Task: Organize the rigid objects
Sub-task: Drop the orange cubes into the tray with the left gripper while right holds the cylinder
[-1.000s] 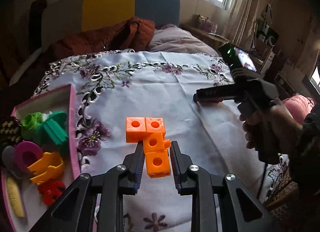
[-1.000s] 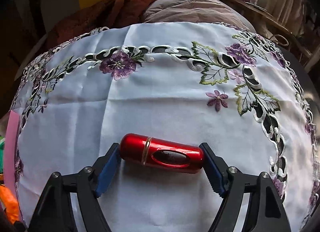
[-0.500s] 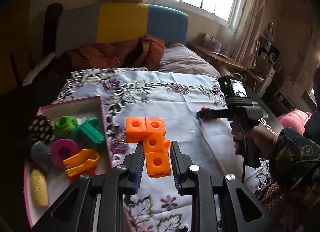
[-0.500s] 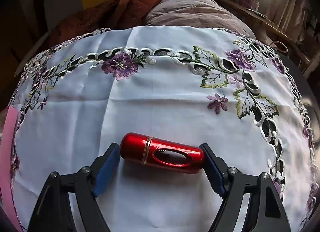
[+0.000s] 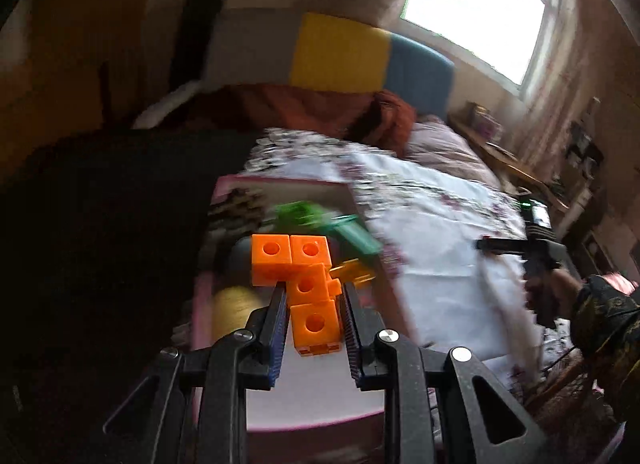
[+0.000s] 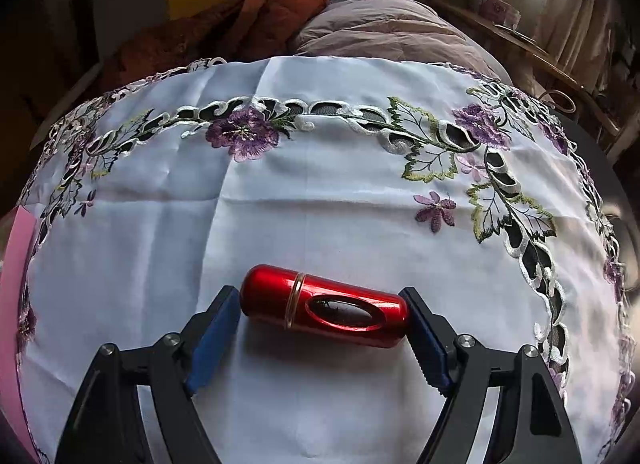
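Observation:
My left gripper (image 5: 314,288) is shut on a cluster of orange cube blocks (image 5: 314,322) and holds it above the pink tray (image 5: 304,420). The blurred tray holds green toys (image 5: 320,223), a yellow piece (image 5: 354,270) and a yellowish oval (image 5: 232,300). My right gripper (image 6: 320,296) holds a shiny red capsule (image 6: 272,292) lengthwise, one blue pad on each end, just above the white embroidered cloth (image 6: 320,203). The left wrist view also shows the right gripper (image 5: 486,244) far right, held by a hand (image 5: 552,288).
The tray's pink edge (image 6: 16,264) shows at the far left of the right wrist view. Behind the table lie a brown blanket (image 6: 240,23) and a grey pillow (image 6: 384,31). A dark patterned sleeve (image 5: 600,312) is at the right.
My left gripper has swung left with the orange blocks, from above the cloth to above the pink tray. The right gripper and the red capsule have stayed put.

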